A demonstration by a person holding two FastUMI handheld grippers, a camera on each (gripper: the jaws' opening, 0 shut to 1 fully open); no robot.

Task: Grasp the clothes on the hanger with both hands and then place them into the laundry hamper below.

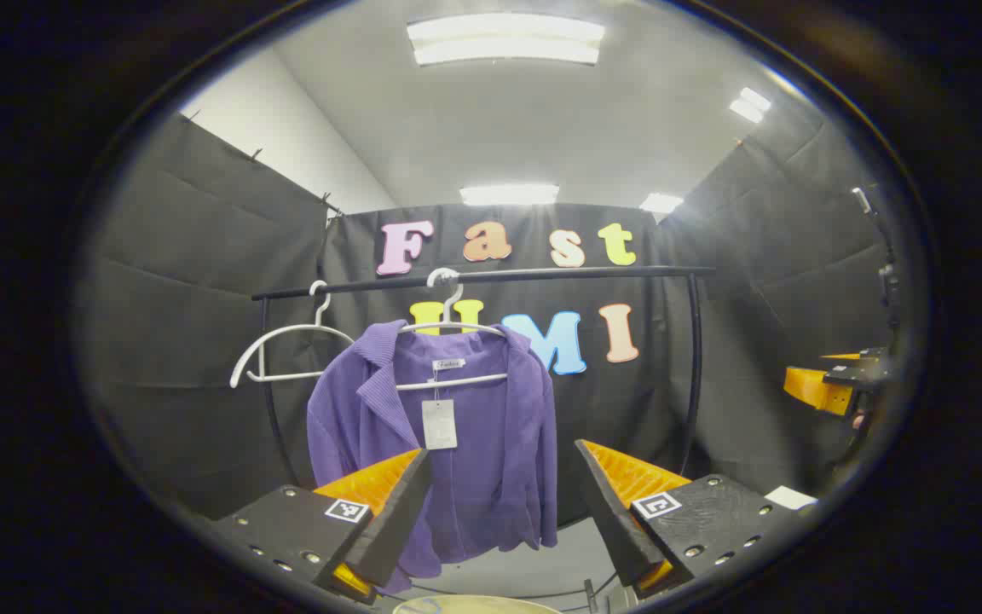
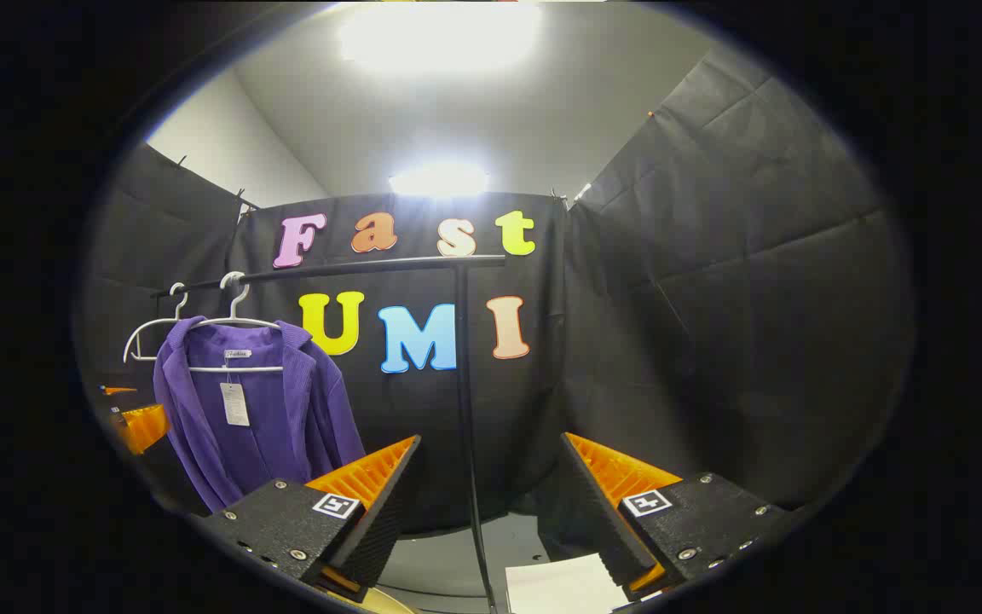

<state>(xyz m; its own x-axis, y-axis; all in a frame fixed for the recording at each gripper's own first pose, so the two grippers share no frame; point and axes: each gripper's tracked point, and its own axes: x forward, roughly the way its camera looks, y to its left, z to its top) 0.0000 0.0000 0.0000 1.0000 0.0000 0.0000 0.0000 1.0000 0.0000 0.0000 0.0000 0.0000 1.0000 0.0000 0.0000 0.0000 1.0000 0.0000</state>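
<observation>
Hanging from a white hanger [image 1: 453,327] on a black clothes rail [image 1: 491,276], a purple jacket [image 1: 448,443] faces the left gripper [image 1: 499,499], whose fingers stand wide apart with nothing between them; the jacket shows straight ahead through the gap, farther off, not touched. An empty second hanger [image 1: 286,354] hangs just left of it. In the right gripper view, the right gripper [image 2: 487,499] is also spread wide and empty, with the jacket well off to its left.

Purple ribbed jacket [image 1: 457,443] with pale grey tag [image 1: 439,424], on white hanger [image 1: 453,328]. Second white hanger [image 1: 286,350] at 9 o'clock of it. Black rail [image 1: 482,277].
</observation>
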